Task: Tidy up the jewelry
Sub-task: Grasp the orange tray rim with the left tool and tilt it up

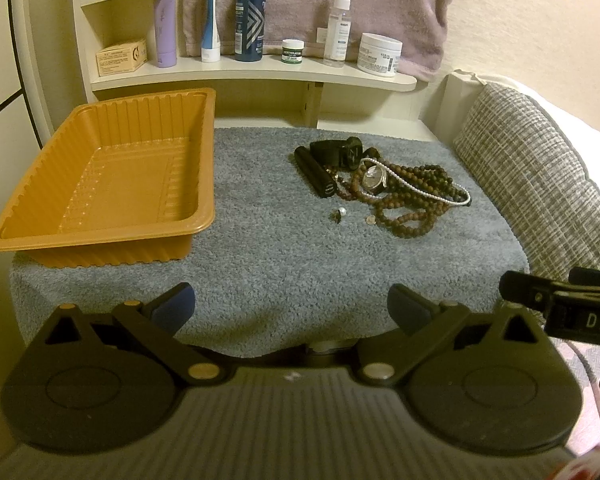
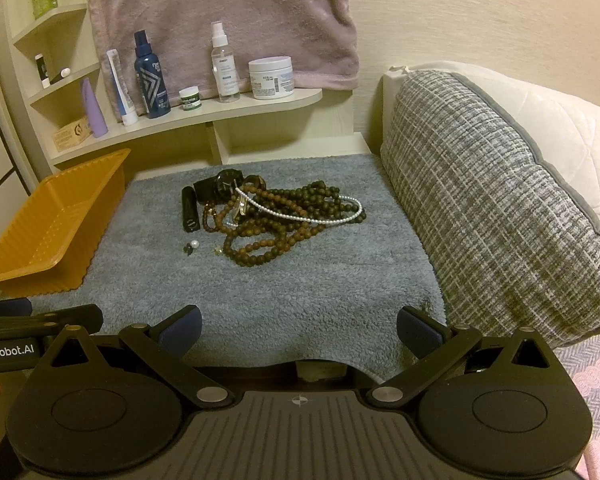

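A heap of jewelry lies on the grey-blue mat (image 1: 268,256) (image 2: 260,300): brown bead necklaces (image 1: 412,196) (image 2: 276,220), a white pearl strand (image 1: 432,192) (image 2: 312,216), a watch (image 1: 374,178) (image 2: 228,184), a black tube (image 1: 315,172) (image 2: 190,210) and small earrings (image 1: 338,214) (image 2: 192,246). An empty orange tray (image 1: 112,184) (image 2: 56,232) sits at the mat's left. My left gripper (image 1: 292,308) is open at the mat's near edge, well short of the heap. My right gripper (image 2: 298,330) is also open, nothing between its fingers.
A shelf (image 1: 252,76) (image 2: 204,116) behind the mat holds bottles, jars and a tube, with a pink towel (image 2: 220,20) hanging above. A grey woven cushion (image 1: 540,176) (image 2: 496,208) borders the mat's right side. The other gripper's edge shows at each view's side.
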The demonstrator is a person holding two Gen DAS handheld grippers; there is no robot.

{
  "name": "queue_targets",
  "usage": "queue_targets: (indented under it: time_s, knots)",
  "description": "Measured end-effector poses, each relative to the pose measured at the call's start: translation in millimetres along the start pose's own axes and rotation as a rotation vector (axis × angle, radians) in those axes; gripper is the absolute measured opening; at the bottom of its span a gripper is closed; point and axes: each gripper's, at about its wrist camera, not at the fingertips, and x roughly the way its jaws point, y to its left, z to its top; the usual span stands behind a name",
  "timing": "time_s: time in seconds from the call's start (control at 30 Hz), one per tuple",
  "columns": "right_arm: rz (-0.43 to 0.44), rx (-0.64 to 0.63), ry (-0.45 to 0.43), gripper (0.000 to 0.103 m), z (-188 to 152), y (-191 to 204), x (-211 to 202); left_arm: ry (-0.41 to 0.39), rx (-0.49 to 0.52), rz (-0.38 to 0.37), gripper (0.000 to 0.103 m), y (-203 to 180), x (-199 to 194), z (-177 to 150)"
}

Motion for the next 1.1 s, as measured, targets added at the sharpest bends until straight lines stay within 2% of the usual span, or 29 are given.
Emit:
queue_targets:
  time_s: [0.23,0.33,0.43,0.57,0.67,0.77,0.93,1.1]
  knots:
    - [0.000,0.005,-0.007,0.103,1.6,-1.4,0.0,-0.006,-0.020,-0.013,0.099,5.0,-1.5,1.0]
    - [0.000,0.003,-0.015,0.103,2.4,0.7,-0.2,-0.023,-0.067,-0.025,0.099,14.0,-3.8,3.0]
    - [0.001,-0.002,-0.030,0.103,4.8,2.9,0.0,-0.053,-0.153,-0.074,0.099,32.2,-9.0,6.7]
    - [0.011,-0.014,-0.063,0.103,8.1,6.1,-0.2,-0.142,-0.331,-0.144,0.099,72.2,-21.7,7.7]
    - [0.017,-0.025,-0.071,0.103,11.8,11.4,4.9,-0.231,-0.447,-0.148,0.099,104.6,-34.8,5.0]
    - [0.030,-0.038,-0.069,0.103,14.9,18.9,11.9,-0.303,-0.510,-0.083,0.099,134.4,-46.1,2.9]
    - [0.044,-0.072,-0.067,0.103,20.8,34.3,24.9,-0.417,-0.553,0.110,0.099,185.8,-53.0,-1.0]
    - [0.045,-0.104,-0.050,0.103,26.1,48.2,40.3,-0.419,-0.625,0.142,0.095,228.6,-36.0,-5.3]
